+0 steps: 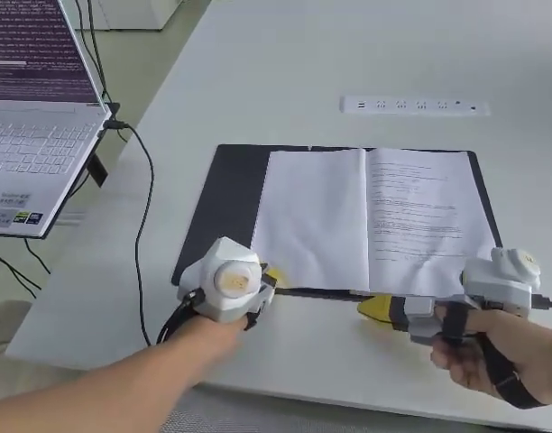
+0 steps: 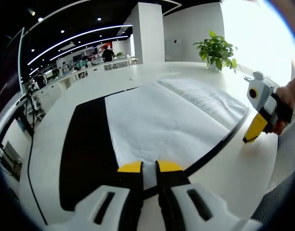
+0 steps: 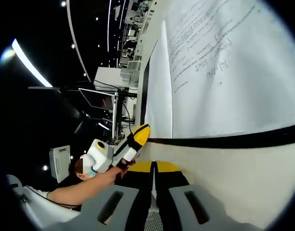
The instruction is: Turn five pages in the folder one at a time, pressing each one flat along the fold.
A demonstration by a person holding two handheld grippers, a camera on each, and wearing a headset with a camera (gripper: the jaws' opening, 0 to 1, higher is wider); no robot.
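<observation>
A black folder point(image 1: 224, 207) lies open on the white table. Its left page point(image 1: 312, 216) is blank, and its right page point(image 1: 425, 221) carries printed text. Both pages lie flat on either side of the fold point(image 1: 366, 216). My left gripper point(image 1: 272, 279) rests at the near left corner of the blank page point(image 2: 157, 125); its yellow-tipped jaws point(image 2: 150, 167) are together with nothing held. My right gripper point(image 1: 373, 308) sits on the table just in front of the folder's near edge, below the fold. Its jaws point(image 3: 154, 166) are shut and empty, pointing at the folder's black rim point(image 3: 224, 141).
An open laptop point(image 1: 32, 108) stands at the far left, with a black cable point(image 1: 146, 225) trailing over the table edge. A white power strip point(image 1: 413, 105) lies beyond the folder. A potted plant point(image 2: 216, 48) stands far off. Bare table surrounds the folder.
</observation>
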